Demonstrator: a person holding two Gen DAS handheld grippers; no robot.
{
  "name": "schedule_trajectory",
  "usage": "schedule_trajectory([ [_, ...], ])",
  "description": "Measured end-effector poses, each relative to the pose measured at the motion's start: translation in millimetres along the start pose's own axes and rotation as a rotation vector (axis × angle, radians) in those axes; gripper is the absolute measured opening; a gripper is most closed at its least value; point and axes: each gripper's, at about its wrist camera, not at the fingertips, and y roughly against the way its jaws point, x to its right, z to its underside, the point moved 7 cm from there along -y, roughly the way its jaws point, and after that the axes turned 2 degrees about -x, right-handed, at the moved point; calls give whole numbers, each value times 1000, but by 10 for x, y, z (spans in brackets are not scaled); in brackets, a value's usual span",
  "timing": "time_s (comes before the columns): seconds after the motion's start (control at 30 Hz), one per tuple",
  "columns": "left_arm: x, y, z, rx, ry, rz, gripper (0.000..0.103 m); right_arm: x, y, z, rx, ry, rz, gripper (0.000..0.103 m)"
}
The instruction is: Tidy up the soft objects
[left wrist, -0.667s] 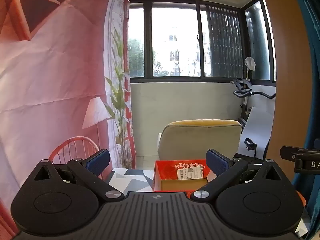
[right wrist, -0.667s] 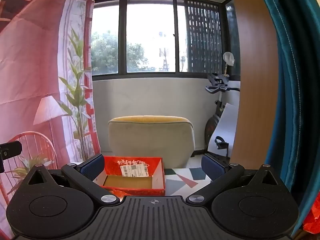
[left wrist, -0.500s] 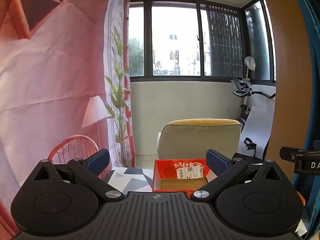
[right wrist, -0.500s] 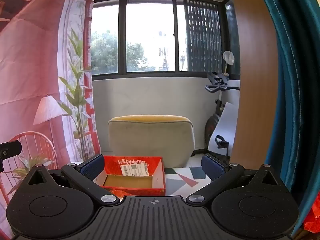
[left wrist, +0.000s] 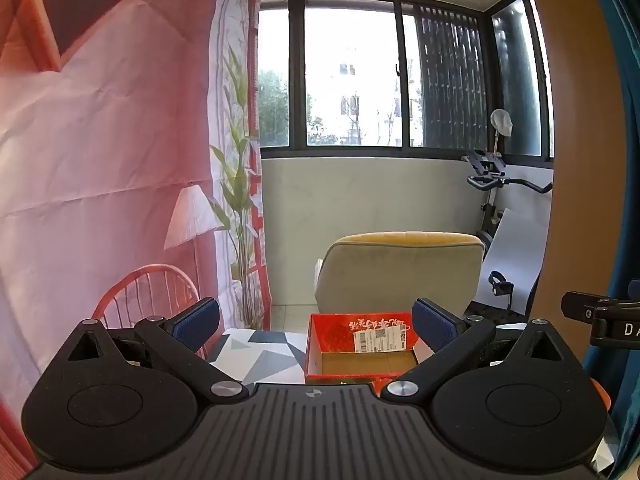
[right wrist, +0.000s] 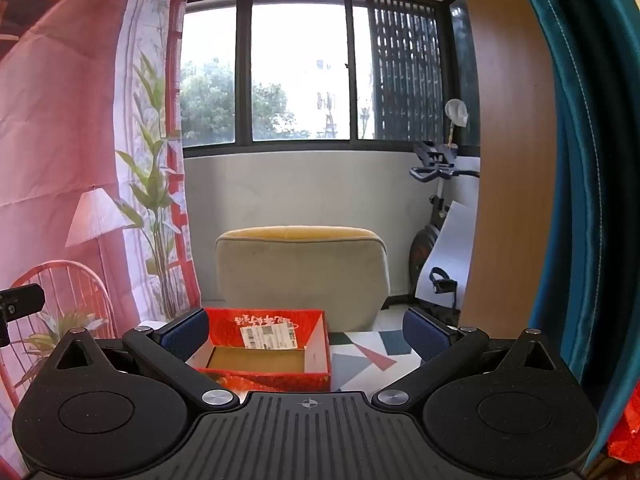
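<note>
An open red cardboard box (left wrist: pixel 360 350) with a white label inside stands on a table with a grey and white geometric cloth (left wrist: pixel 260 354). The box looks empty; it also shows in the right wrist view (right wrist: pixel 266 354). My left gripper (left wrist: pixel 316 326) is open and empty, held level above the table, short of the box. My right gripper (right wrist: pixel 306 330) is open and empty, held the same way, with the box between its left finger and centre. No soft objects show in either view.
A beige and yellow armchair (left wrist: pixel 400 268) stands behind the table. A pink printed backdrop (left wrist: pixel 100 180) hangs at the left. An exercise bike (right wrist: pixel 436 208), a wooden panel (right wrist: pixel 508 160) and a teal curtain (right wrist: pixel 580 160) are at the right. Something red (right wrist: pixel 626 436) shows at the lower right edge.
</note>
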Motion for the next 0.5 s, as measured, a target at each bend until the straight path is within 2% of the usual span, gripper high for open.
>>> schedule_trajectory([
  [0.5,0,-4,14,-2,1,0,103,10,-23,13,-5,0,-1,103],
])
